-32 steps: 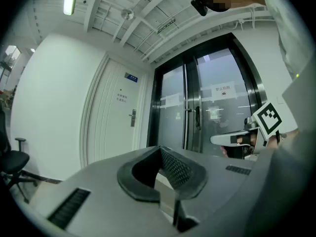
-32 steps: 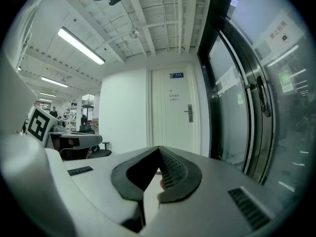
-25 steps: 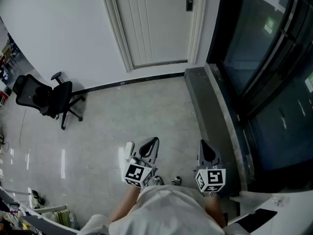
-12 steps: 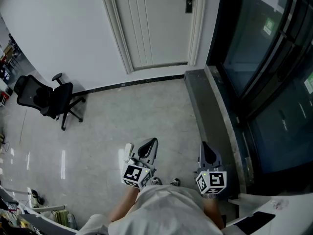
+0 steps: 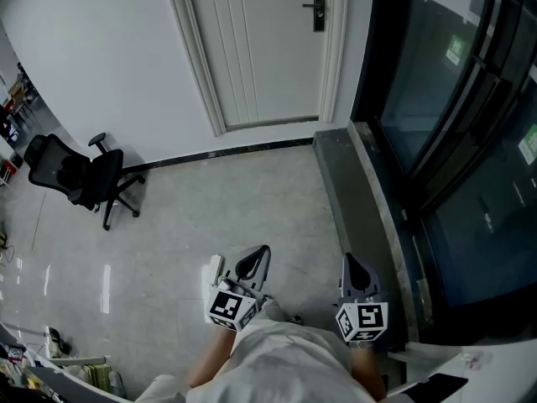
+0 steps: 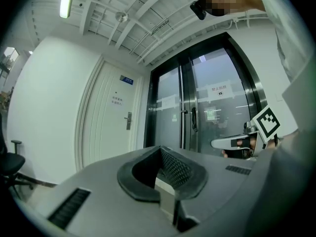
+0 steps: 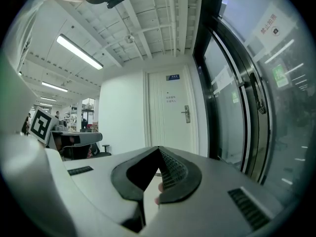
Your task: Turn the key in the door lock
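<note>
Item: door lock [image 5: 319, 8], a dark plate with a lever handle, set on the white door [image 5: 260, 57] across the floor and well apart from both tools. Any key in it is too small for me to see. Left gripper [image 5: 262, 253]: jaws together, nothing between them. Right gripper [image 5: 349, 263]: jaws together, no key that I can make out. I judge both are carried close to the body and aimed at the door because the approach is not yet made. Office chair [image 5: 80, 175] by the left wall and glass doors [image 5: 445, 99] at right, both off the path.
</note>
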The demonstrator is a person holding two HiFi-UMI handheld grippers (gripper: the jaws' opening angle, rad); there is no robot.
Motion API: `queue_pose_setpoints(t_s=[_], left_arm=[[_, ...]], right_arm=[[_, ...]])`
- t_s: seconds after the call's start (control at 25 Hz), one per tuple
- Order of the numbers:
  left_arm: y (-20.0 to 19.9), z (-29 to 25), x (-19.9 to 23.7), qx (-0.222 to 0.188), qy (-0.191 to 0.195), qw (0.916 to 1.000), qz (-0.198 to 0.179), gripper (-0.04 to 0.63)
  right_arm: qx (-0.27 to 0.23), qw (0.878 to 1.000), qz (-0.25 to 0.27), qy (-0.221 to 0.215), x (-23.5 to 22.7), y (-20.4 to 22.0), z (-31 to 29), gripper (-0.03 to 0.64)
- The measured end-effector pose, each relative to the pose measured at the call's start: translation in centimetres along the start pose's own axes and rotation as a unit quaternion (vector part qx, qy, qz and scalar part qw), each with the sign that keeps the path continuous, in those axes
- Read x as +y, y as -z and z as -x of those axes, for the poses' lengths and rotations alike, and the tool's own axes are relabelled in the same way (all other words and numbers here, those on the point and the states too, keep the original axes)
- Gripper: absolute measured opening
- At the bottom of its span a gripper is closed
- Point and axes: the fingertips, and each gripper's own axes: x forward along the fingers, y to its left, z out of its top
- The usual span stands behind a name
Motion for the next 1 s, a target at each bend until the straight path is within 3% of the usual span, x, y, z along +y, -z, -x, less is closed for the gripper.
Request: queue_pose_setpoints(t_s=[0.36, 0.56, 1.0], left_arm=[[0.4, -4.7, 3.0, -0.005, -0.005, 1.0, -0.001, 0.005], [1.0, -8.9, 6.6, 0.013, 0.009, 0.9999, 0.006, 0.005], [-2.3, -18.9, 15.3, -0.009, 0.053, 0.998, 0.035, 0.005]], right_arm=[[0.004, 1.0, 0.0, 0.011, -2.6, 0.0, -4.7, -0.002], [0.011, 1.0, -0.001, 0.018, -3.6, -0.6, -9.9, -0.002], [0.009, 1.0, -0.005, 0.002, -4.8, -4.4, -22.0, -0.002]])
